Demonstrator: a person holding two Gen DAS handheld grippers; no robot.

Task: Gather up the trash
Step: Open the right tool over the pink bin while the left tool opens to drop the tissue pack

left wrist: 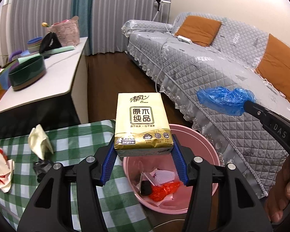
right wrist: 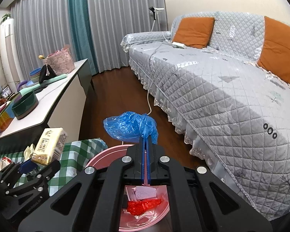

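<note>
Fingers (left wrist: 114, 152) of our left gripper (left wrist: 144, 152) clamp the gold tissue pack (left wrist: 143, 123) by its lower end, centre of frame in the left wrist view, w/ the pink bin (left wrist: 201, 135) right below and behind it. We judge the risk here is a miss: the pack hangs over the bin's near-left rim, next to the green-check cloth (left wrist: 83, 135), so letting go now could tip it onto the cloth or floor. It's also tall above the grip, so it may pivot. Right gripper, upper right of frame, carries the blue plastic cover (left wrist: 225, 100). Crumpled paper (left wrist: 39, 143) and a red-white wrapper (left wrist: 1, 168) sit lower left, still on the cloth.

Right wrist view: right gripper (right wrist: 145, 143) is clenched on the blue plastic cover (right wrist: 129, 125), mid-frame above the bin (right wrist: 114, 152). Thin film could cling to the pads and not drop. Bin mostly hidden by the gripper body; only a red wrapper (right wrist: 145, 205) and white scrap show. Left gripper (right wrist: 31, 164) sits lower left w/ the pack. Floor near the bin is cut off.
</note>
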